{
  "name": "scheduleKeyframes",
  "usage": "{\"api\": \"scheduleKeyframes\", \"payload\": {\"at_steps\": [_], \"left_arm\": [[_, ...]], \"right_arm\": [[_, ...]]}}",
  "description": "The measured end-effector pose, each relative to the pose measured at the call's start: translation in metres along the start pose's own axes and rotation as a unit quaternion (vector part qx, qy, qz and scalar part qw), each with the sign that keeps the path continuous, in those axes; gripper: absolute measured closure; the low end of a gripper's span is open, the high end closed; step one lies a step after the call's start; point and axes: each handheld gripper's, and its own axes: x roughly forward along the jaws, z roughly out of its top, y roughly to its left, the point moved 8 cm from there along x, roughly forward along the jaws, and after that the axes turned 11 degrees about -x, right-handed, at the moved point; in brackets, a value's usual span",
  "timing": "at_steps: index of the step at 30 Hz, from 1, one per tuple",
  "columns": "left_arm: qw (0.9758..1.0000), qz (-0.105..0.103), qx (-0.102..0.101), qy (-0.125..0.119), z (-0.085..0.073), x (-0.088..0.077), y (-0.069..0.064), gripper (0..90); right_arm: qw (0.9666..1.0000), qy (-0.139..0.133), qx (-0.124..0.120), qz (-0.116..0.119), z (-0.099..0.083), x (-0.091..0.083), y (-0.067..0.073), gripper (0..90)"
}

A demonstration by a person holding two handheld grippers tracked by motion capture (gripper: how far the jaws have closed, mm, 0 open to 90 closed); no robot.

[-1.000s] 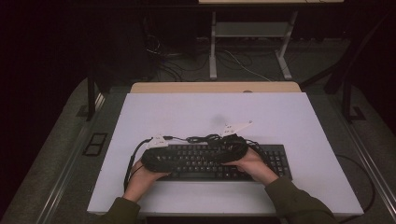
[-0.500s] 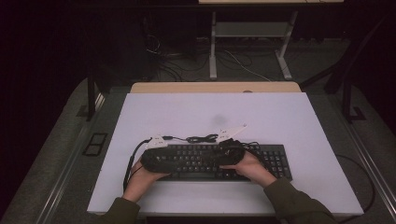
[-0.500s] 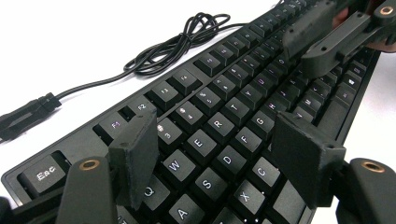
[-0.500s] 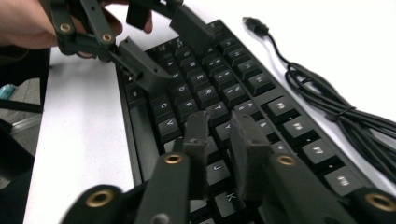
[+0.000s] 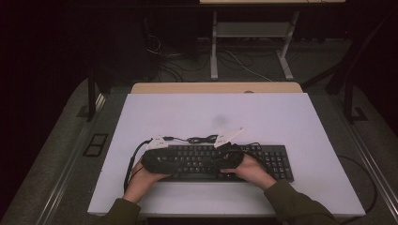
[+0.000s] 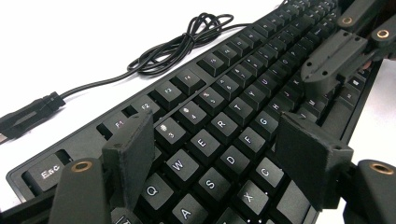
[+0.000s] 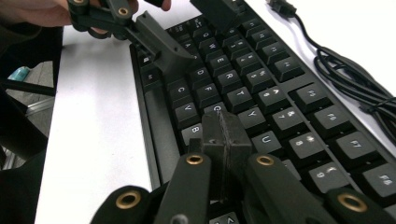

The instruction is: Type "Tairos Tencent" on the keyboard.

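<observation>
A black keyboard [image 5: 263, 161] lies near the front edge of the white table [image 5: 211, 112]. Its black cable [image 5: 202, 139] is coiled just behind it. My left gripper [image 6: 217, 140] hovers open over the keyboard's left end, above the W, E, S and D keys [image 6: 224, 126]. Its jaws have just been opening, with nothing held between them. My right gripper [image 7: 224, 126] is shut with nothing in it, its tips low over the G and B keys [image 7: 243, 93]. The two grippers face each other, the left [image 7: 187, 25] open beyond the right one's tips. The right [image 6: 336, 51] is seen from the left gripper view.
The cable's USB plug [image 6: 28, 116] lies loose on the table left of the keyboard. A wooden desk edge [image 5: 216, 87] borders the table's far side, with metal legs [image 5: 213, 51] and floor cables behind it. The person's sleeves [image 5: 300, 206] come in at the bottom.
The right gripper has shifted a little left and tipped lower toward the keys. The left hand has stayed where it was.
</observation>
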Motion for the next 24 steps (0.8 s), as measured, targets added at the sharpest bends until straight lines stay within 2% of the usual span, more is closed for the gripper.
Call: {"api": "scheduleKeyframes", "payload": {"at_steps": [9,16,24], "left_arm": [[1.0,0.001,0.0,-0.001,-0.0002,0.0006,0.0003,26.3],[1.0,0.006,0.0,-0.004,-0.0001,0.0015,0.001,20.3],[1.0,0.007,0.0,-0.004,-0.0002,0.0014,0.0011,20.0]], "right_arm": [[0.9999,0.01,-0.007,0.006,-0.0017,0.005,0.0052,89.4],[0.9998,0.017,-0.011,0.008,-0.0034,0.0079,0.0072,89.4],[0.9995,0.025,-0.019,0.007,-0.0055,0.0095,0.0069,89.4]]}}
